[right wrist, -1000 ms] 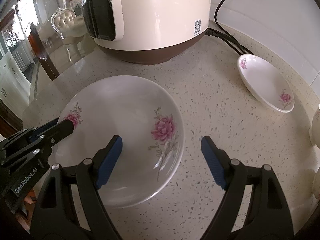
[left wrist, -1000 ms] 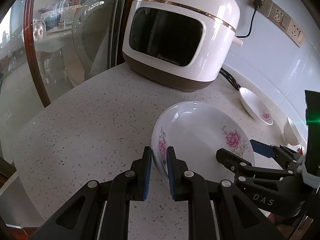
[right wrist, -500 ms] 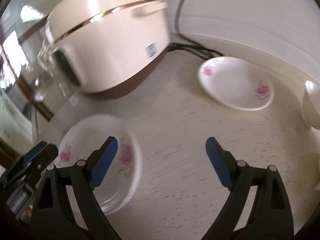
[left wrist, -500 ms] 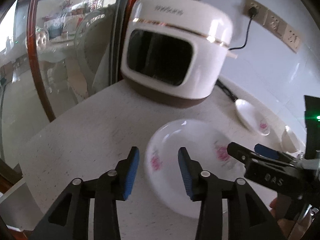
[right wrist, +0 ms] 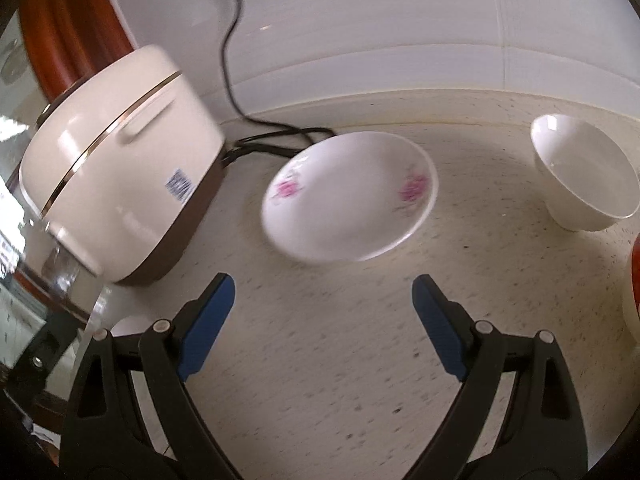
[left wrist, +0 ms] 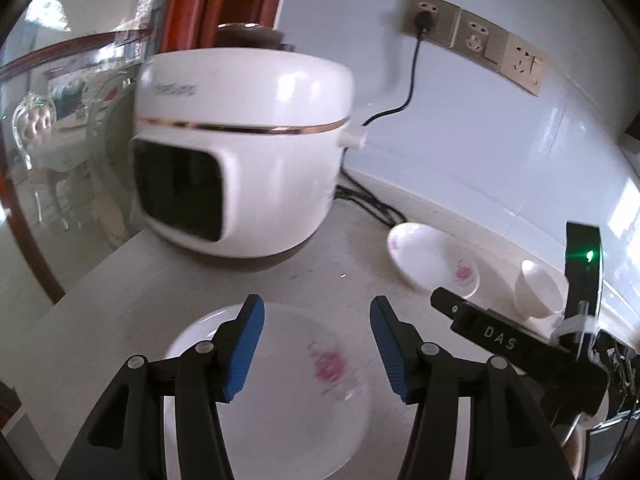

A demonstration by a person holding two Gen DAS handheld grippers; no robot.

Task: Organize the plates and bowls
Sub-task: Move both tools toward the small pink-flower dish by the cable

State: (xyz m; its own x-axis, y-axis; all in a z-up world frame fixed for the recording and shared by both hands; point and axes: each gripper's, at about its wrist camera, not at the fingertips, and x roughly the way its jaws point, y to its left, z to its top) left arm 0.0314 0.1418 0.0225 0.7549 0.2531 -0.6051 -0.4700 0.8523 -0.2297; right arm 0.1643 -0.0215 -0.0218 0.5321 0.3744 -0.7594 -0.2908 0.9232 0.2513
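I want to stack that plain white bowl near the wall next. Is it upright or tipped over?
Upright. The plain white bowl stands on its foot on the counter, opening upward, and looks empty.

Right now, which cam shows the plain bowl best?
Right wrist: the bowl stands whole and fairly sharp, inside visible, right of the plate. Left wrist shows it only small at the edge, partly hidden behind the right gripper.

Two plates point(left wrist: 280, 392) point(right wrist: 348, 196) — one bowl point(right wrist: 584, 176) — one cooker point(left wrist: 240, 148)
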